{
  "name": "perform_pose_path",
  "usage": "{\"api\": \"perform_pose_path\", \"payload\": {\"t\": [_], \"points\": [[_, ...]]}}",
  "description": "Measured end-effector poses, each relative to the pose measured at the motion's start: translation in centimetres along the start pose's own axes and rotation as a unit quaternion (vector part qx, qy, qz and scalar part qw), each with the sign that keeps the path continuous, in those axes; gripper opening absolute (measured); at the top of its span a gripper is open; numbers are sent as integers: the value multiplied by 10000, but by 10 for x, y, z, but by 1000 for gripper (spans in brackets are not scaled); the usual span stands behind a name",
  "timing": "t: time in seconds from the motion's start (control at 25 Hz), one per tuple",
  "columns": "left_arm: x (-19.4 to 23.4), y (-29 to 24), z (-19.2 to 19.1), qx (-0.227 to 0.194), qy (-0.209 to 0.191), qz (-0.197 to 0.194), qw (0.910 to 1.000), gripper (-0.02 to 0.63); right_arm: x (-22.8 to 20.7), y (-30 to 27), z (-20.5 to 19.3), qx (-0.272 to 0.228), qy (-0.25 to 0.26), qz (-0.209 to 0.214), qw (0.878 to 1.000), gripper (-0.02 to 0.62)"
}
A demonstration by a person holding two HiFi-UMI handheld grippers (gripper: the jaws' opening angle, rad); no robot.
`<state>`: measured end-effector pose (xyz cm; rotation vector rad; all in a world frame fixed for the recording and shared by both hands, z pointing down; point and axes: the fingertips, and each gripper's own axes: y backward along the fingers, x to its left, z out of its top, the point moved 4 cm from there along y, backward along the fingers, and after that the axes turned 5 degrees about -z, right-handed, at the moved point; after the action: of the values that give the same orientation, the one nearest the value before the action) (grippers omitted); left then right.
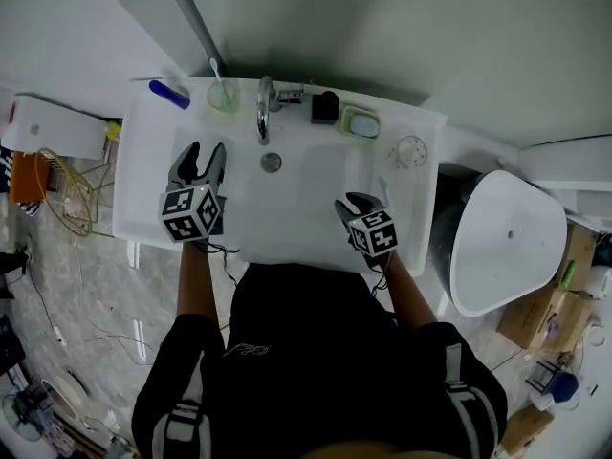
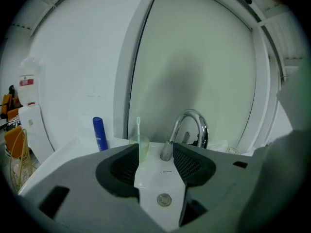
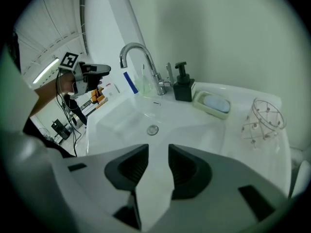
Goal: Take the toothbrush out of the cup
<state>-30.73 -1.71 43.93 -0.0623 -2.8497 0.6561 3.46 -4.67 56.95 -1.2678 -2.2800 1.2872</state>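
Plainly upright, the slim pale toothbrush (image 2: 138,130) stands in a translucent green cup (image 2: 143,149); left gripper (image 1: 208,151) and right gripper (image 1: 360,201) both have jaws apart, gripping nothing.

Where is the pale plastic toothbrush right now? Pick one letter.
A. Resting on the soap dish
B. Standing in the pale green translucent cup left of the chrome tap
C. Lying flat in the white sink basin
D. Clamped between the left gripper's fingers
B: the pale plastic toothbrush stands upright in the pale green translucent cup, which sits just left of the chrome tap.
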Motion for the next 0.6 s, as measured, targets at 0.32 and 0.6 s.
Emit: {"api": "perform_pose_path", "payload": {"t": [0.32, 0.6], "points": [[38, -60, 31, 217, -308, -726, 9966, 229, 21, -11, 2, 178, -415, -429, 9981, 132], [57, -100, 36, 585, -338, -1131, 9913, 229, 37, -18, 2, 176, -913, -778, 9926, 129]]}}
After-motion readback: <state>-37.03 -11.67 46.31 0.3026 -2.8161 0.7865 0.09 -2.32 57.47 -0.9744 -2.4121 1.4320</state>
